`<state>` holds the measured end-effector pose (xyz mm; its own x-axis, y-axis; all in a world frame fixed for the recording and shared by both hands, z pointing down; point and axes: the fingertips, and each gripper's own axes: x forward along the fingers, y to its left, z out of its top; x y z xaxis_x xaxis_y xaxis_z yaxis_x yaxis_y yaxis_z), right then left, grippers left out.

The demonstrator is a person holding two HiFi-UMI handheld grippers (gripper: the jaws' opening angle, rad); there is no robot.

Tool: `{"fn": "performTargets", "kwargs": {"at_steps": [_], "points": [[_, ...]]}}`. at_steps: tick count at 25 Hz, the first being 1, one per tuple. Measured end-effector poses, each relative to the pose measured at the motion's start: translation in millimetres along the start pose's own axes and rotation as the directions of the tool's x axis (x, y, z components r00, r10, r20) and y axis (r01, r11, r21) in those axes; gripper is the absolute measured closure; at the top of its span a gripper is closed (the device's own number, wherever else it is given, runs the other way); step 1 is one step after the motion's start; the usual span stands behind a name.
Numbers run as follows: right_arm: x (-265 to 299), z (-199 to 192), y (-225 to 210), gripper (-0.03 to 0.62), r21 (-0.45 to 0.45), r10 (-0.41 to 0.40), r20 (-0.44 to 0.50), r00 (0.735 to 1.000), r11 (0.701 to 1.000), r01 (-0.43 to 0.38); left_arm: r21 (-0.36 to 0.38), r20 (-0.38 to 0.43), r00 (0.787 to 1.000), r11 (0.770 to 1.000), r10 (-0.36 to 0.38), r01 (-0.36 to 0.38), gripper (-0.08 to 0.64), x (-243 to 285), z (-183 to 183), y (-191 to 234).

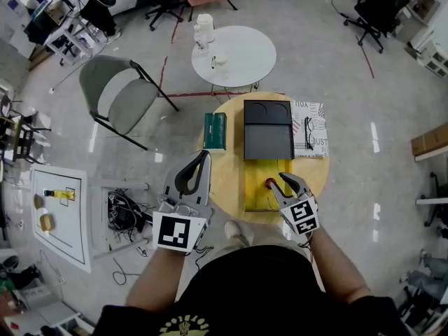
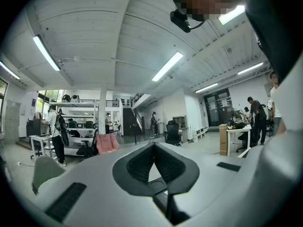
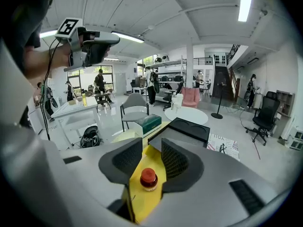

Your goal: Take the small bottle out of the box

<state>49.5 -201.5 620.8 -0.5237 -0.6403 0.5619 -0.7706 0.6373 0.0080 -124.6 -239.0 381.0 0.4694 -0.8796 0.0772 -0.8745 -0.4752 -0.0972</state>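
A small bottle with a red cap [image 3: 148, 178] stands upright in the open yellow box [image 1: 253, 191] at the near side of the round yellow table [image 1: 227, 180]. In the head view the bottle [image 1: 269, 183] shows as a red dot. My right gripper [image 3: 151, 157] is open and straddles the bottle, with a gap on each side between pad and bottle. The box's black lid [image 1: 267, 130] lies flipped back behind it. My left gripper [image 1: 203, 161] is held off the table's left edge, tilted up, shut and empty; its own view [image 2: 154, 146] shows only the room.
A green box [image 1: 215, 130] lies left of the black lid. Glasses [image 1: 309, 133] rest on a printed sheet to its right. Farther off are a white round table [image 1: 241, 65] with bottles and a grey folding chair [image 1: 119, 93]. My shoes [image 1: 238, 233] are under the near edge.
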Motion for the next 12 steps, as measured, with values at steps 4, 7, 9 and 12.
{"fn": "performTargets", "kwargs": {"at_steps": [4,7,9,12], "points": [[7,-7,5,0.446,-0.003,0.017,-0.021,1.000,1.000,-0.017,0.003,-0.004,1.000,1.000,0.009,-0.009,0.546,-3,-1,4],[12,-18,8,0.445,-0.009,0.025,-0.044,0.999,1.000,-0.025,0.004,-0.008,1.000,1.000,0.016,-0.016,0.546,-6,-1,6],[16,-23,10,0.445,-0.011,0.030,-0.058,0.998,0.999,-0.031,0.005,-0.012,1.000,1.000,0.021,-0.021,0.546,-8,-1,8],[21,-34,12,0.442,-0.019,0.037,-0.084,0.996,0.999,-0.039,0.004,-0.016,0.999,1.000,0.028,-0.028,0.546,-10,-3,9]]}}
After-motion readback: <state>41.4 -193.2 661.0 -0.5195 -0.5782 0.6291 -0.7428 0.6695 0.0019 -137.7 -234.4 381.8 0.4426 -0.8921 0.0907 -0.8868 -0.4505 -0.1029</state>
